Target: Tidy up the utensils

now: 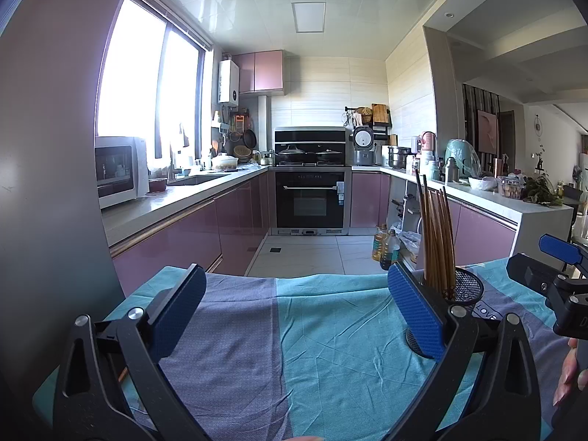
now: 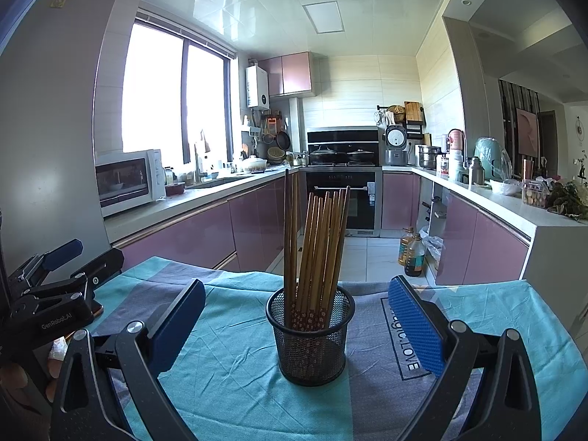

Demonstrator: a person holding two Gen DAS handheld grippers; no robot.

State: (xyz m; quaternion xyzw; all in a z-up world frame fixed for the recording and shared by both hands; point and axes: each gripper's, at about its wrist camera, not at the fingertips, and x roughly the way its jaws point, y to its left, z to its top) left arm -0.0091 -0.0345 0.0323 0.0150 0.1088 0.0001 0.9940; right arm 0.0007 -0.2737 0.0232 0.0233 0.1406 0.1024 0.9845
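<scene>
I am looking into a U-shaped kitchen with glossy mauve cabinet fronts (image 2: 205,235) and pale counters. A large window (image 1: 147,73) on the left pours in bright daylight above a white microwave (image 2: 128,180) and the sink. At the far end sits a black built-in oven (image 1: 310,198) under a hob with lidded pans, and a white water heater (image 1: 228,81) hangs beside pink wall cupboards. The walls are cream tile, the floor pale tile, the ceiling white panels with a flat light (image 2: 323,16). Oil bottles (image 2: 411,253) stand on the floor at right.
</scene>
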